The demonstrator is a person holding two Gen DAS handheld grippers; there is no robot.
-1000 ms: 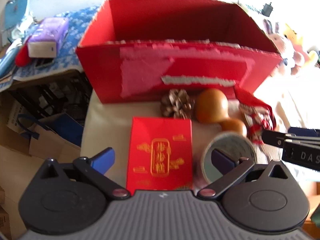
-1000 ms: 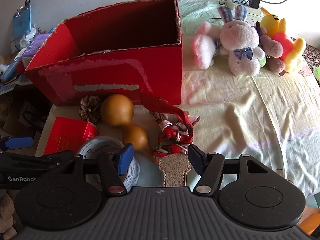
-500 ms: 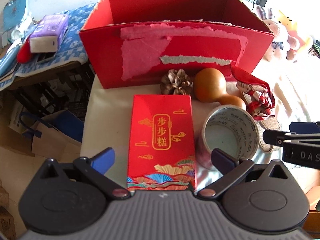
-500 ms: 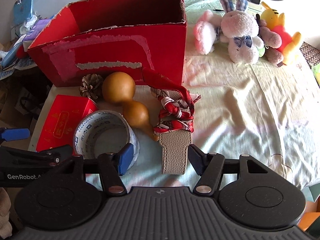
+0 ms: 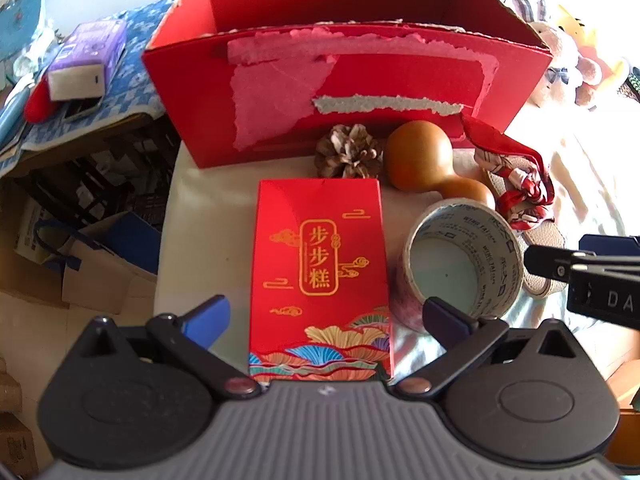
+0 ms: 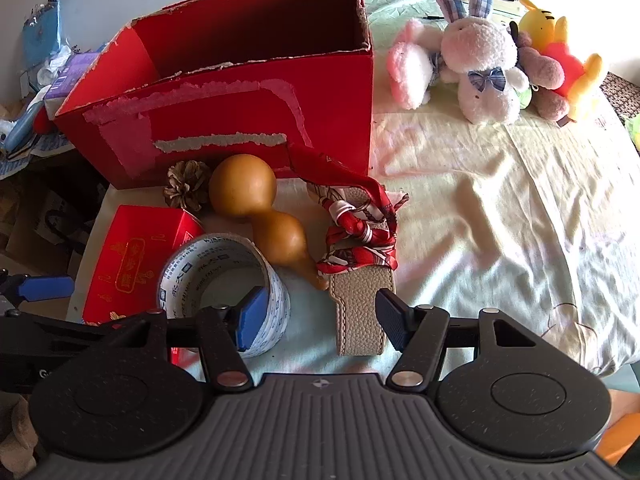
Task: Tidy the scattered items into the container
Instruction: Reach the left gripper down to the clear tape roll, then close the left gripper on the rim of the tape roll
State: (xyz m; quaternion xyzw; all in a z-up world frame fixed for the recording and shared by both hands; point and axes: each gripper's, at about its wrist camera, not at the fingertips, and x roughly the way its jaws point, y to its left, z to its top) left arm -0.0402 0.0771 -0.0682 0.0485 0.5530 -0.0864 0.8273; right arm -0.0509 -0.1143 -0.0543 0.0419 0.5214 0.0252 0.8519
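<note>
An open red cardboard box (image 5: 352, 80) (image 6: 240, 120) stands at the back. In front of it lie a pine cone (image 5: 348, 152) (image 6: 187, 185), a brown gourd (image 5: 424, 160) (image 6: 260, 208), a flat red gift box (image 5: 320, 272) (image 6: 132, 256), a tape roll (image 5: 460, 264) (image 6: 224, 272) and a beige leather strap with a red scarf (image 5: 520, 200) (image 6: 360, 280). My left gripper (image 5: 324, 316) is open, its fingers on either side of the gift box's near end. My right gripper (image 6: 320, 316) is open around the strap's near end.
Plush toys (image 6: 480, 68) sit at the back right on the pale sheet (image 6: 500, 208). A side table with a purple pack (image 5: 88, 60) and clutter stands left of the box. Paper bags (image 5: 92, 256) lie on the floor below the left edge.
Both grippers have drawn back and up from the items, so more of the gift box, tape roll and strap shows. Both stay open. No item has moved.
</note>
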